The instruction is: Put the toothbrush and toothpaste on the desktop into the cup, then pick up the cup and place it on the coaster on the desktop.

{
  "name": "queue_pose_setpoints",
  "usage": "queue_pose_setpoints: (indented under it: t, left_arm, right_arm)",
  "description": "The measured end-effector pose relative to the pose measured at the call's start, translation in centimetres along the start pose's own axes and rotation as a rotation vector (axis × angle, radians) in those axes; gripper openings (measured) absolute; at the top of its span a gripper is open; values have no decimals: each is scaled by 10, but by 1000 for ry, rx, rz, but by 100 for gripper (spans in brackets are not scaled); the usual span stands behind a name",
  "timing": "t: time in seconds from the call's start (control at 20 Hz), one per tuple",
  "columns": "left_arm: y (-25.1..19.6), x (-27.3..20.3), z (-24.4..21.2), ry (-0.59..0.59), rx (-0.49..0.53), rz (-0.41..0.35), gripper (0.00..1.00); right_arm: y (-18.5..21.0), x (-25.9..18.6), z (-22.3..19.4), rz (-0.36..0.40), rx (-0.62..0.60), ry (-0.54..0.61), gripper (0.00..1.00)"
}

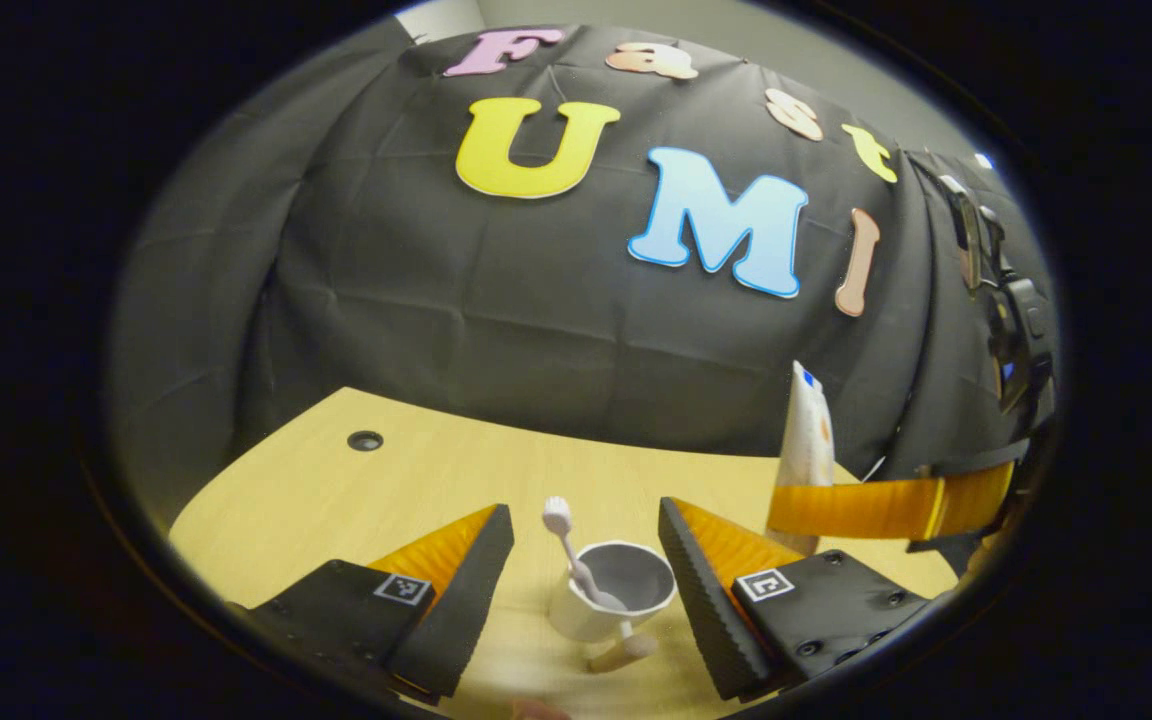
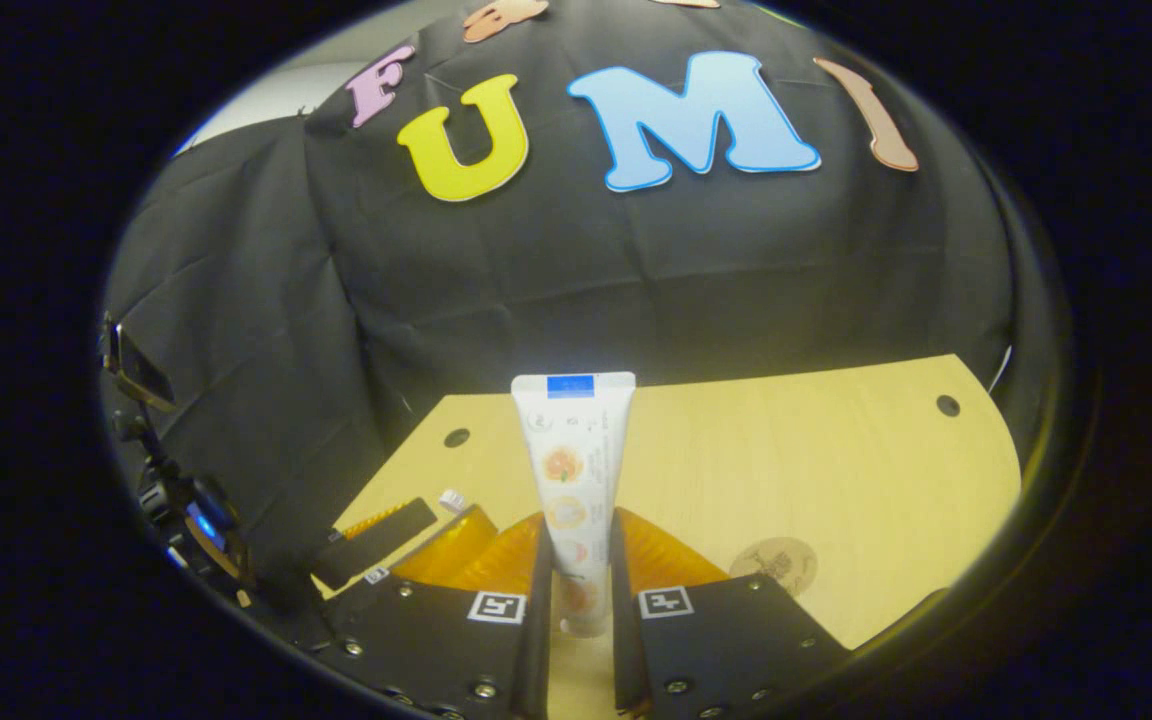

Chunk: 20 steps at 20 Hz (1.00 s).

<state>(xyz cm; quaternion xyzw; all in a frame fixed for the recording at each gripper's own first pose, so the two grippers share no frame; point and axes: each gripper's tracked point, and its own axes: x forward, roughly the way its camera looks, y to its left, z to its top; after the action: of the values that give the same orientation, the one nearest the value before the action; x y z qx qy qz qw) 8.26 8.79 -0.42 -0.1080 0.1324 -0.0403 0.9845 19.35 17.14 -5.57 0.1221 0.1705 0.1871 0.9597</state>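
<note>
Cup [image 1: 614, 592] sits on the desk [image 1: 336, 490] right between the two fingers of my left gripper [image 1: 586, 560], and those fingers stand wide apart, holding nothing. The toothbrush [image 1: 573, 553] is already standing in the cup, a bit tilted, with its brush end up and leaning to the far left. Going right in the left gripper view, I see the toothpaste [image 1: 804, 440] held up in the air, off to the right of the cup and higher than it, with my right gripper [image 1: 876, 508] squeezing it. In the right gripper view, my right gripper [image 2: 581, 590] is clenched on the toothpaste [image 2: 576, 480], which stands straight up, flat end on top and cap end down. So I think the tube must travel left and then go down, cap first, into the cup. The toothbrush head could get in the way. The coaster [image 2: 781, 565] lies flat on the desk [image 2: 816, 450] near my right side.
</note>
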Motion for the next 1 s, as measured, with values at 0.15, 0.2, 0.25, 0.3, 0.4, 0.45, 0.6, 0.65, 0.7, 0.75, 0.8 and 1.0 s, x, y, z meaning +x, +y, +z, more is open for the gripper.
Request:
queue_pose_setpoints:
  t: [0.15,0.2,0.25,0.3,0.4,0.45,0.6,0.65,0.7,0.75,0.8,1.0]
  left_arm:
    - [8,-11,-1,5,-32,18,95]
    - [10,-16,-2,9,-44,21,95]
    - [12,-22,-3,12,-52,24,95]
    - [15,-25,-4,13,-59,31,95]
    - [22,-35,-6,17,-72,43,95]
    - [24,-37,-9,21,-75,49,95]
    - [40,-50,-18,32,-80,75,95]
    - [43,-54,-19,38,-81,82,95]
    - [47,-56,-20,43,-84,88,95]
    - [52,-58,-22,47,-86,97,100]
    - [56,-58,-23,47,-91,105,100]
    - [71,-61,-26,48,-115,129,95]
  right_arm:
    - [8,14,12,20,-6,-34,26]
    - [11,19,15,29,-9,-45,26]
    - [14,25,18,38,-13,-54,26]
    - [17,31,20,46,-21,-62,26]
    - [21,42,20,58,-42,-68,26]
    - [23,49,20,62,-52,-69,26]
    - [25,68,9,63,-75,-44,22]
    - [25,74,2,63,-80,-26,26]
    - [26,80,-6,62,-85,-5,26]
    - [26,84,-13,62,-92,14,22]
    - [27,90,-18,61,-103,29,22]
    - [28,100,-40,47,-149,72,31]
